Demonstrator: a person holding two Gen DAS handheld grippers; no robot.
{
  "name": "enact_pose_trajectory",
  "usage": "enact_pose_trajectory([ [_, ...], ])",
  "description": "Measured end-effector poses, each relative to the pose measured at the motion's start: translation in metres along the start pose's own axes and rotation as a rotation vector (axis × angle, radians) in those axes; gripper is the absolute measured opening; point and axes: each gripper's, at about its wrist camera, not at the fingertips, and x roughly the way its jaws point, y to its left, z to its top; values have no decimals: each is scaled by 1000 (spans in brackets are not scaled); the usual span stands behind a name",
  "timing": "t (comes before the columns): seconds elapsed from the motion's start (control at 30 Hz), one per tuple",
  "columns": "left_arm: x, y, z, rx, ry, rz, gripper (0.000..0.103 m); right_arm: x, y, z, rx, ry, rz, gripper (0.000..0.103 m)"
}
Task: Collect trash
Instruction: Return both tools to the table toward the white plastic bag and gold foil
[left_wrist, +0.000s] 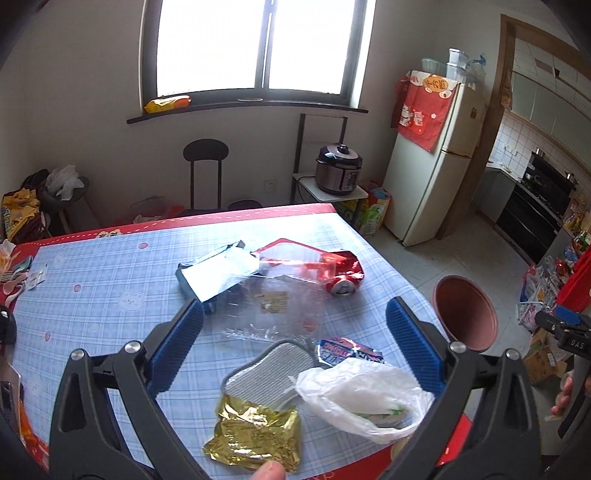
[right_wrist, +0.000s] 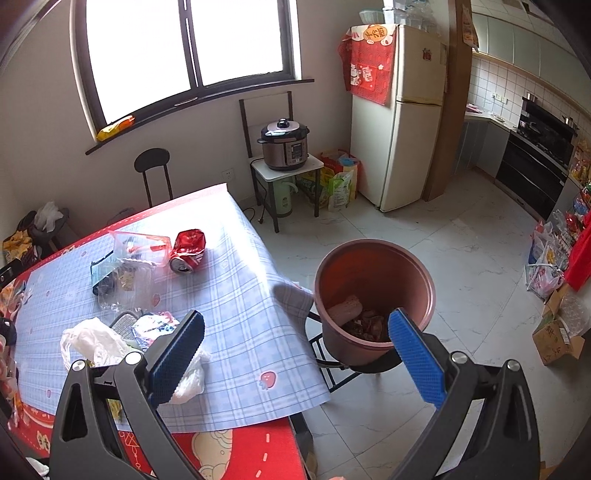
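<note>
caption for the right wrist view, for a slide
Open right gripper hangs over the brown bin beside a table strewn with trash.

Daylight is admitted through the window (left_wrist: 255, 44), which is blown out to plain white in both views. Soft glare is cast on the tablecloth (left_wrist: 110, 266) and the clear plastic (left_wrist: 273, 306). Shadows are faint. Straight lines are bowed by fisheye distortion; corners are vignetted black. Focus is fairly sharp, softened slightly towards the edges.
</note>
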Motion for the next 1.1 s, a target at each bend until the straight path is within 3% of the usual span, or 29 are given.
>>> enact_pose_trajectory([
  [0.2,-12,51,-23,-38,-10,51,98,17,49,-2,-61,35,61,98],
  [0.47,-10,105,-67,-145,57,112,98,37,129,-15,-208,98,192,98],
  [0.8,-12,116,-92,-166,112,152,98,30,217,-28,-422,101,370,98],
  [1.03,-13,122,-104,-191,141,162,98,35,244,-44,-491,135,427,98],
  [1.1,-10,121,-108,-196,153,144,98,41,248,-52,-531,143,410,98],
])
